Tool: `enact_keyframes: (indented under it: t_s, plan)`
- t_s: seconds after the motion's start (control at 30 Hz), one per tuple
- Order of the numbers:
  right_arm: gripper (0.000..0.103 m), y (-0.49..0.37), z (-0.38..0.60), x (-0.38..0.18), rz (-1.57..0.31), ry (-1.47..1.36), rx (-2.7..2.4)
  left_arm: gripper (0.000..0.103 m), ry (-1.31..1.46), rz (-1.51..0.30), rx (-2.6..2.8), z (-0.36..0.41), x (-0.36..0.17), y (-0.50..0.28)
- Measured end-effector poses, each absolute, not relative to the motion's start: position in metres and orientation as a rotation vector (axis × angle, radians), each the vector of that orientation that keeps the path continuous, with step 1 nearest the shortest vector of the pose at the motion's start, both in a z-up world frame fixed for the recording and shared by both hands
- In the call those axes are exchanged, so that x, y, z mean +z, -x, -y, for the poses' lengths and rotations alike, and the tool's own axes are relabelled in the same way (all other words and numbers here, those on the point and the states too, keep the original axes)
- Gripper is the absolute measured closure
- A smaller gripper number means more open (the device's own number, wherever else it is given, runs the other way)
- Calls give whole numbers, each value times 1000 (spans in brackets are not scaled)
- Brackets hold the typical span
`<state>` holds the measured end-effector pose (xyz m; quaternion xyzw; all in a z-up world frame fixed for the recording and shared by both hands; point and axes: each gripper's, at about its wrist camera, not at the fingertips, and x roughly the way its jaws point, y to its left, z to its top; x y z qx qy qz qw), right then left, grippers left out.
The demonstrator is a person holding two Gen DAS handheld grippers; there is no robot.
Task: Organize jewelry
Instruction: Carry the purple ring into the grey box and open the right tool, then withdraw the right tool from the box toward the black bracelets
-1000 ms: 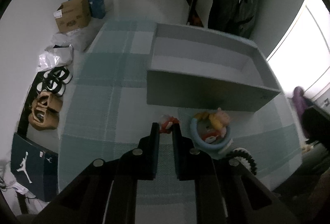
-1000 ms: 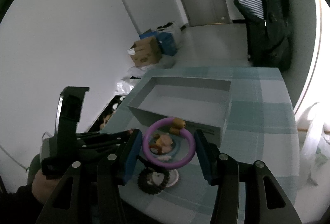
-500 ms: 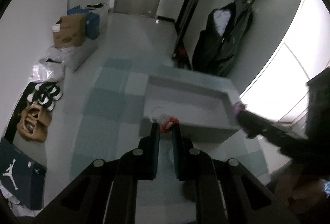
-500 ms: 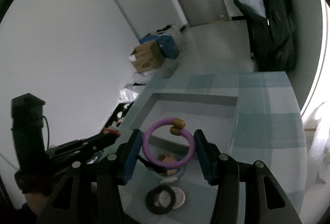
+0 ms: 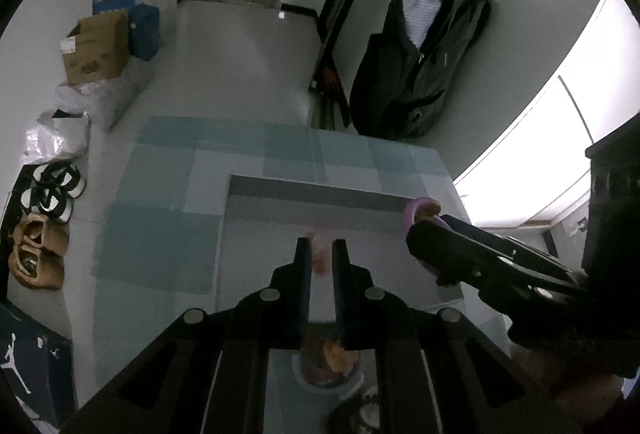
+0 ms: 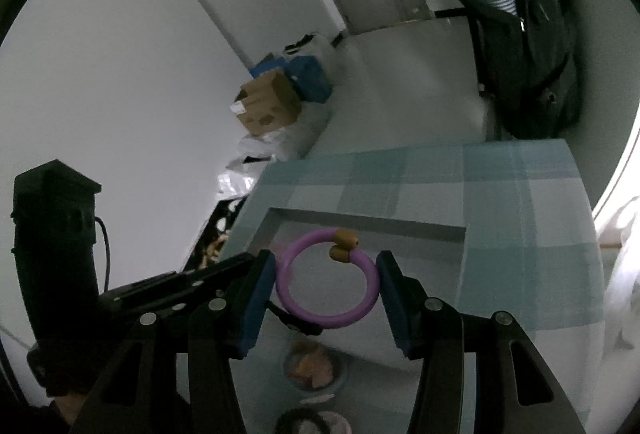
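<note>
My right gripper (image 6: pixel 326 292) is shut on a purple ring bracelet (image 6: pixel 325 318) with two gold end beads, held above the grey open box (image 6: pixel 440 230). It also shows in the left wrist view (image 5: pixel 416 218), over the box's right wall. My left gripper (image 5: pixel 321 254) is shut on a small pinkish-red trinket (image 5: pixel 320 254), blurred, held over the inside of the box (image 5: pixel 272 218). A blue dish of small jewelry (image 5: pixel 332 362) lies on the table below both grippers, also in the right wrist view (image 6: pixel 314 362).
The table has a teal checked cloth (image 5: pixel 160 234). A dark beaded bracelet (image 6: pixel 308 422) lies near the front edge. Beyond the table: cardboard box (image 5: pixel 96 50), shoes (image 5: pixel 44 226), hanging black jacket (image 5: pixel 420 66).
Both grippers rose and moved forward over the box, each carrying its item. The left gripper lifted the trinket off the table; the dish now lies below and behind the fingers.
</note>
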<state>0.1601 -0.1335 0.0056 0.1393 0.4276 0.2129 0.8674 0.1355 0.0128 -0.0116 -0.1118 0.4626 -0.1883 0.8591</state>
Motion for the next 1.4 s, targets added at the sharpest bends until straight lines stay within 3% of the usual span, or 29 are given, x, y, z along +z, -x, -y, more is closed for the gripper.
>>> enact_keyframes:
  t_s: [0.3, 0.4, 0.5, 0.77, 0.93, 1.0, 1.1, 1.2, 1.4]
  plan:
    - [52, -179, 137, -15, -982, -317, 427, 97, 254, -1013, -456, -9, -23, -145]
    - [49, -183, 139, -20, -998, -322, 409, 95, 270, -1027, -429, -17, -21, -150]
    - [35, -181, 144, -16, -979, -357, 425, 93, 311, -1051, -400, -31, -23, -152]
    - [33, -169, 151, -5, -926, -371, 428, 89, 289, -1005, -357, -40, -11, -130]
    - [29, -158, 156, 6, -867, -361, 421, 59, 286, -968, -328, -40, 1, -113]
    - [26, -155, 157, 8, -856, -364, 424, 53, 283, -952, -314, -37, 2, -110]
    - [21, -147, 158, 12, -838, -358, 434, 51, 263, -933, -299, -30, 4, -99]
    - [17, -136, 158, 15, -817, -333, 430, 41, 240, -931, -288, -23, 2, -86]
    - [11, -116, 164, 12, -816, -324, 424, 38, 224, -946, -270, -20, -5, -65]
